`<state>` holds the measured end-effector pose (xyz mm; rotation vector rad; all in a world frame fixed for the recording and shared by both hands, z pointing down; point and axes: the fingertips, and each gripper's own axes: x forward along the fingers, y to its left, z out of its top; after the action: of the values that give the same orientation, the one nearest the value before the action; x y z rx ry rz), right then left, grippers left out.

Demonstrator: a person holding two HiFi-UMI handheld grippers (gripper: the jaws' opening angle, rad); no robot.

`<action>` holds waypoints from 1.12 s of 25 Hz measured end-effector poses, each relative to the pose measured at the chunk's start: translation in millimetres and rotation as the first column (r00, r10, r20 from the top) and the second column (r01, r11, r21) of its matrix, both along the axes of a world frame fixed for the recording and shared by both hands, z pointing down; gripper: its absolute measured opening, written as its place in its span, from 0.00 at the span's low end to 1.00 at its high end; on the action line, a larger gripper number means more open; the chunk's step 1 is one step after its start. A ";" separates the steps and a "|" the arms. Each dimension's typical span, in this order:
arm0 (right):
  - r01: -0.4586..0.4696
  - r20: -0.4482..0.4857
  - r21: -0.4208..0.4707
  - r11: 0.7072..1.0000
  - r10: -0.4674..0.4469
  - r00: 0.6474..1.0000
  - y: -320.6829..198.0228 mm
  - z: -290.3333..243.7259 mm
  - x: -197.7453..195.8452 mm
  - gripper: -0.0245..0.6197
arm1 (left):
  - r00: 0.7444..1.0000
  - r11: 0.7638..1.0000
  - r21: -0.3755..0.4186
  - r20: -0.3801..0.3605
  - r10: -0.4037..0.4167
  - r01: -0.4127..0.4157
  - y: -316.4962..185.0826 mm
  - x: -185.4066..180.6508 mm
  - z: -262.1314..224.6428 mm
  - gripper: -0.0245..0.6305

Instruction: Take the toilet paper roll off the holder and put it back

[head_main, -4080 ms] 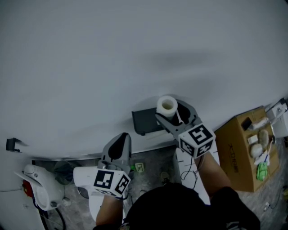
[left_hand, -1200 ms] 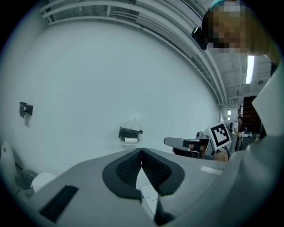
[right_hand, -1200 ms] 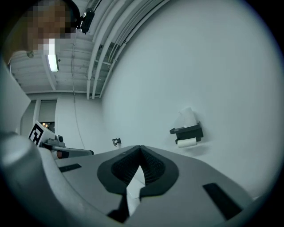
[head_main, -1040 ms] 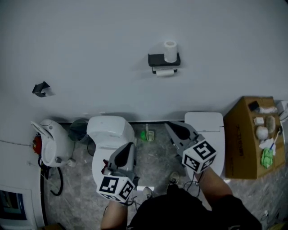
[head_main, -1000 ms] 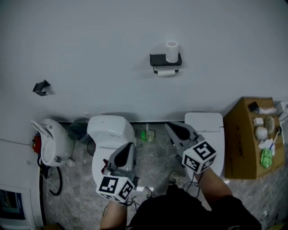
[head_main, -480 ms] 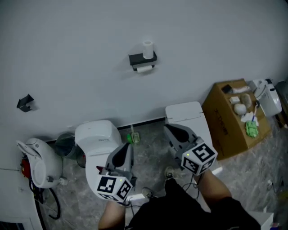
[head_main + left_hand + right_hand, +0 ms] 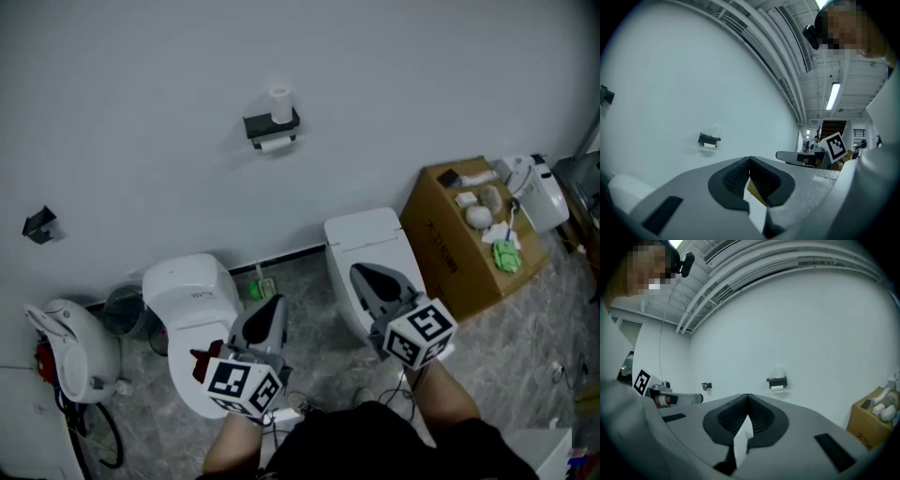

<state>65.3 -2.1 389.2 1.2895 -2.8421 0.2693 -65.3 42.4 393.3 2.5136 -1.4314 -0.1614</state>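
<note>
Since the right gripper (image 7: 363, 274) was up against the toilet paper roll (image 7: 280, 104) a few seconds back, the person has backed well away. Roll now stands upright on top of the wall holder (image 7: 267, 126), far from both claws. Left gripper (image 7: 273, 303) and right alike: jaws pressed together, pinching nothing. Reads as roll returned; task likely finished.

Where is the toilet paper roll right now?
In the head view the toilet paper roll stands upright on top of the dark holder on the white wall, left of centre, above the two toilets.
</note>
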 end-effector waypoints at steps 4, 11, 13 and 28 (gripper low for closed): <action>0.047 0.012 -0.004 0.999 -0.047 0.999 1.5 0.2 12.0 0.04 | 0.999 0.999 -0.009 0.008 -0.047 0.047 3.8 15.7 -1.6 0.04; 0.128 0.063 -0.033 0.991 -0.126 0.990 10.1 14.0 66.0 0.04 | 0.992 0.993 -0.036 0.053 -0.113 0.114 24.3 76.3 6.1 0.04; 0.151 0.083 -0.044 0.988 -0.147 0.986 14.2 18.2 78.5 0.04 | 0.989 0.990 -0.040 0.065 -0.132 0.135 32.3 89.6 7.4 0.04; 0.228 0.088 -0.028 0.973 -0.224 0.971 37.1 17.9 125.6 0.03 | 0.978 0.981 -0.017 0.085 -0.190 0.192 59.0 149.4 2.5 0.04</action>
<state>190.9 35.1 407.1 0.9572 -3.0024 0.3788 84.1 101.4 395.8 2.3859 -1.6973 -0.0727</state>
